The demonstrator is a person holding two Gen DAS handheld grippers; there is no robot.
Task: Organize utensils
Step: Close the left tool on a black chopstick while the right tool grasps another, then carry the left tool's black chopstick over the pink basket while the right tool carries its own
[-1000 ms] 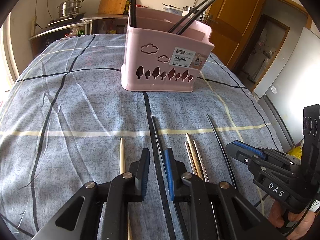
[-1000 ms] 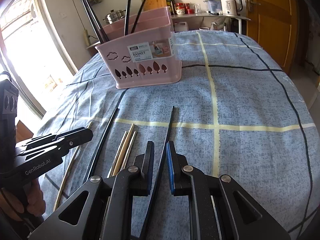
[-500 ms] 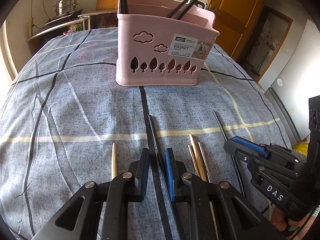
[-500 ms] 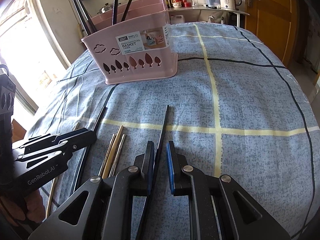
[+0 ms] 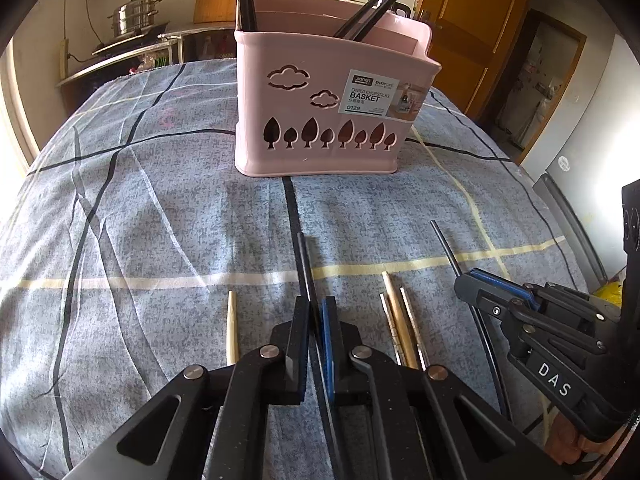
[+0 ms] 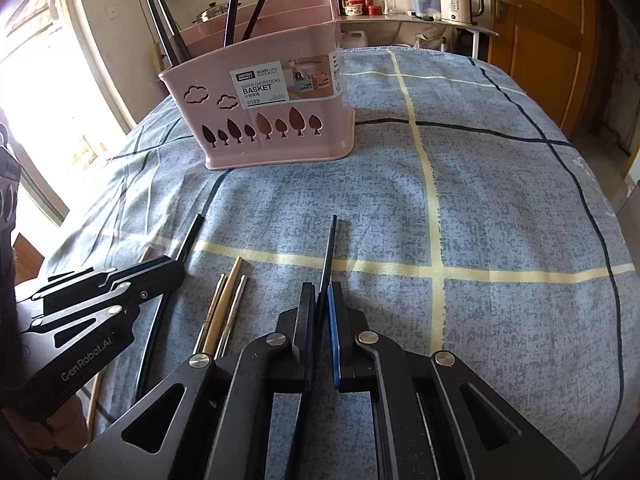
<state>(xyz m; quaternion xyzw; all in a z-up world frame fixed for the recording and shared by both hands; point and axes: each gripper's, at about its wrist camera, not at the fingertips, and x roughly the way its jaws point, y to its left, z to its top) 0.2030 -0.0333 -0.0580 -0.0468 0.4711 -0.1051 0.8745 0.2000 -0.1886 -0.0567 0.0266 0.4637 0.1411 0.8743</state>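
On the blue checked cloth (image 5: 160,208) lie several chopsticks in front of a pink chopstick basket (image 5: 320,120) (image 6: 272,120) that holds several black ones upright. My left gripper (image 5: 316,306) (image 6: 176,268) has its jaws closing tight on a black chopstick (image 5: 303,260) that lies on the cloth. My right gripper (image 6: 322,290) (image 5: 468,282) likewise pinches a second black chopstick (image 6: 330,244), its tip pointing at the basket. Between the two grippers rests a small bundle of pale and metal chopsticks (image 5: 400,320) (image 6: 224,308). A single wooden chopstick (image 5: 232,328) lies left of my left gripper.
A steel pot (image 5: 136,14) and shelf stand behind the table at the left, a kettle (image 6: 460,0) on a counter at the back, a wooden door (image 6: 540,40) at the right. A person's hand (image 5: 580,444) holds each gripper. Bare cloth stretches right of the right gripper.
Both pairs of jaws, which stood slightly apart around their black chopsticks, have narrowed until the pads press on them. The chopsticks still lie on the cloth.
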